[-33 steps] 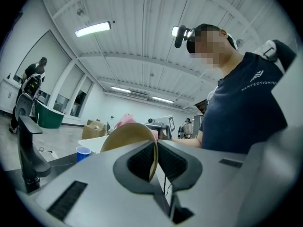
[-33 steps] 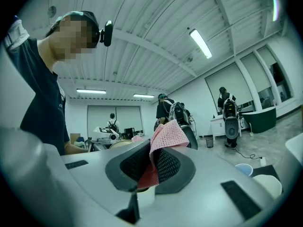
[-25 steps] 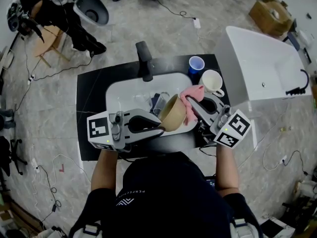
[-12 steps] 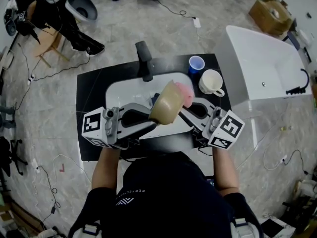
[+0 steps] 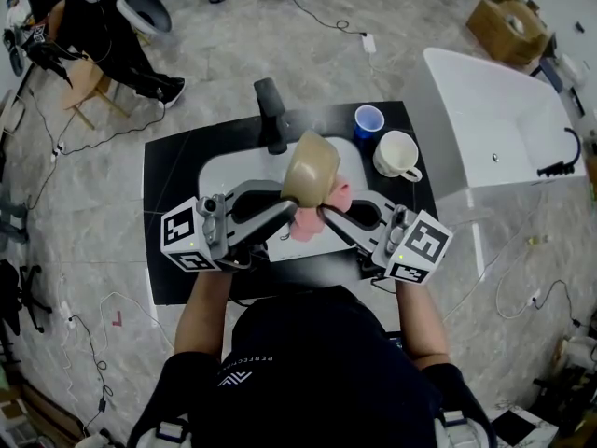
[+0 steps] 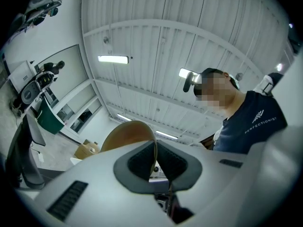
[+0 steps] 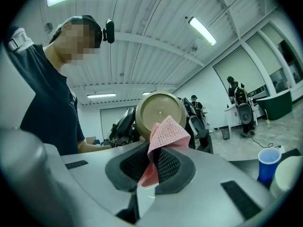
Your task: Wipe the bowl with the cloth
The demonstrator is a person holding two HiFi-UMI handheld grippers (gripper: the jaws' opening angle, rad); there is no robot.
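Note:
A tan bowl [image 5: 311, 168] is lifted above the white sink [image 5: 224, 171], tilted with its underside up. My left gripper [image 5: 295, 203] is shut on the bowl's rim; in the left gripper view the thin rim [image 6: 152, 148] runs between the dark pads. A pink cloth [image 5: 317, 215] hangs just under the bowl, and my right gripper [image 5: 324, 213] is shut on it. In the right gripper view the cloth [image 7: 165, 134] sticks up from the pads in front of the bowl's round base [image 7: 160, 112].
A black faucet [image 5: 270, 110] stands at the sink's far edge. A blue cup [image 5: 369, 119] and a white mug [image 5: 398, 154] sit on the black counter at the right. A white bathtub [image 5: 504, 129] stands to the right. People and gear are at the far left.
The bowl has been raised and turned so its base now faces up. The pink cloth moved from the bowl's right side to beneath it, and both grippers drew closer together.

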